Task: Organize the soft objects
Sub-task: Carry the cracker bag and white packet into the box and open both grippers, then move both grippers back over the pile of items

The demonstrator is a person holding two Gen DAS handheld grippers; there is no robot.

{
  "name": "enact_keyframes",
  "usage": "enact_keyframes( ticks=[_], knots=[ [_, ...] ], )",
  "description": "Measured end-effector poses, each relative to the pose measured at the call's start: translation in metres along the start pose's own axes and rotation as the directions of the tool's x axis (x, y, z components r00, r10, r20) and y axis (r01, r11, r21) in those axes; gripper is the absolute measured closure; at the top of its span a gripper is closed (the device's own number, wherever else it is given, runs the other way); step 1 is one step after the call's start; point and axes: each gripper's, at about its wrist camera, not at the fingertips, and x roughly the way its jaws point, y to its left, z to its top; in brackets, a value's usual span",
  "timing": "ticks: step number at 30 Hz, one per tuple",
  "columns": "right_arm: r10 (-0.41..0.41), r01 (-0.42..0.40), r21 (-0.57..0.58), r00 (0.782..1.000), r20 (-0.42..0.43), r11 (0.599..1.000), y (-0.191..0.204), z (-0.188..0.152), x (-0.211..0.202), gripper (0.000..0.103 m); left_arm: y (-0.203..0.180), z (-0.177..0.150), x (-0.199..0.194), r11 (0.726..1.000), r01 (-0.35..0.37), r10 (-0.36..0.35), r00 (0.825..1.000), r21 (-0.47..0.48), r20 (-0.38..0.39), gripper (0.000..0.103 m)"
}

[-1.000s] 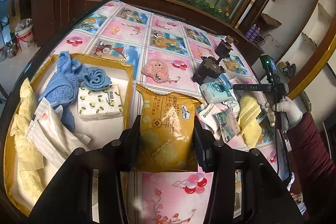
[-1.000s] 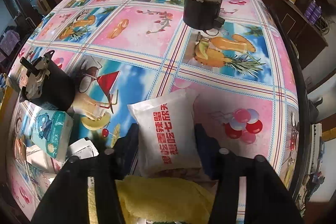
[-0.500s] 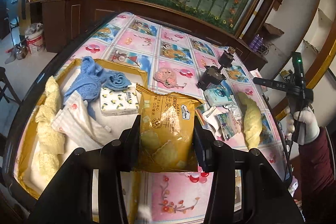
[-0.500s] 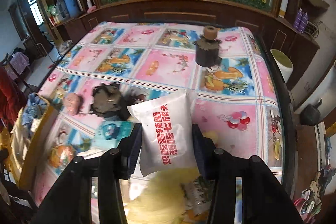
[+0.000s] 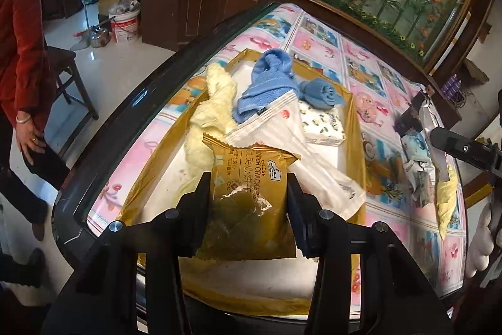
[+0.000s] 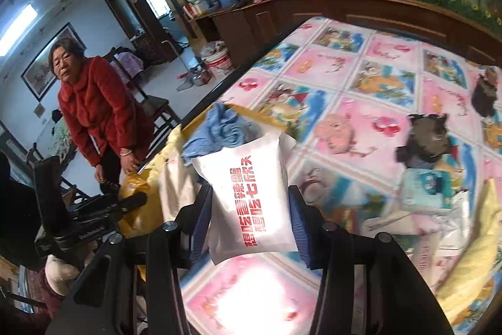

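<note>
My left gripper (image 5: 248, 193) is shut on a gold cracker packet (image 5: 248, 203) and holds it above the near end of the gold tray (image 5: 356, 127). The tray holds a blue towel (image 5: 269, 77), a yellow cloth (image 5: 213, 112), a white striped pouch (image 5: 282, 134) and a lemon-print tissue pack (image 5: 323, 127). My right gripper (image 6: 249, 203) is shut on a white snack packet with red writing (image 6: 251, 200), held above the table beside the tray's blue towel (image 6: 219, 127).
On the patterned tablecloth (image 6: 360, 77) lie a pink plush (image 6: 335, 134), a black motor-like object (image 6: 423, 140), a teal tissue pack (image 6: 429, 187), loose sachets and a yellow cloth (image 6: 470, 256). A person in red (image 6: 97, 109) stands left of the table.
Both grippers have swung left toward the tray, each still holding its packet. The left one now hangs over the tray's near end; the right one has left the loose pile.
</note>
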Motion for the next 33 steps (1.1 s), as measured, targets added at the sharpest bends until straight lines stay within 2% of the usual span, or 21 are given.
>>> enact_keyframes(
  ticks=[3, 8, 10, 13, 16, 20, 23, 33],
  knots=[
    [0.015, -0.015, -0.02, 0.999, -0.036, 1.0, 0.021, 0.002, 0.03, 0.055, 0.003, -0.006, 0.003, 1.0, 0.017, -0.017, 1.0, 0.007, -0.005, 0.054],
    [0.002, -0.004, -0.023, 0.998, -0.065, 1.0, 0.043, 0.003, 0.067, 0.052, 0.001, -0.007, -0.002, 0.999, 0.015, -0.017, 0.999, 0.041, 0.028, 0.046],
    [-0.011, 0.009, -0.022, 0.997, -0.075, 1.0, 0.047, 0.003, 0.077, 0.042, 0.002, -0.007, -0.006, 0.999, 0.008, -0.01, 0.999, 0.045, 0.044, 0.046],
    [-0.027, 0.025, -0.029, 0.997, -0.066, 0.999, 0.051, 0.003, 0.081, 0.04, 0.001, -0.008, -0.014, 0.999, -0.02, 0.016, 0.998, 0.051, 0.067, 0.046],
    [-0.017, 0.016, -0.028, 0.999, -0.044, 0.999, 0.053, 0.002, 0.073, 0.038, -0.004, -0.007, -0.019, 0.995, -0.075, 0.069, 0.994, 0.068, 0.085, 0.046],
    [-0.003, 0.003, -0.007, 1.0, 0.025, 1.0, 0.049, -0.004, 0.047, 0.038, -0.02, -0.011, -0.025, 0.98, -0.163, 0.149, 0.981, 0.118, 0.125, 0.046],
    [-0.02, 0.019, 0.011, 0.997, 0.07, 1.0, 0.039, -0.016, 0.026, 0.038, -0.032, -0.014, -0.027, 0.967, -0.202, 0.179, 0.973, 0.154, 0.147, 0.046],
    [-0.103, 0.073, 0.166, 0.978, 0.183, 0.983, -0.021, -0.054, -0.034, 0.037, -0.069, -0.019, -0.025, 0.944, -0.222, 0.186, 0.969, 0.243, 0.161, 0.046]
  ],
)
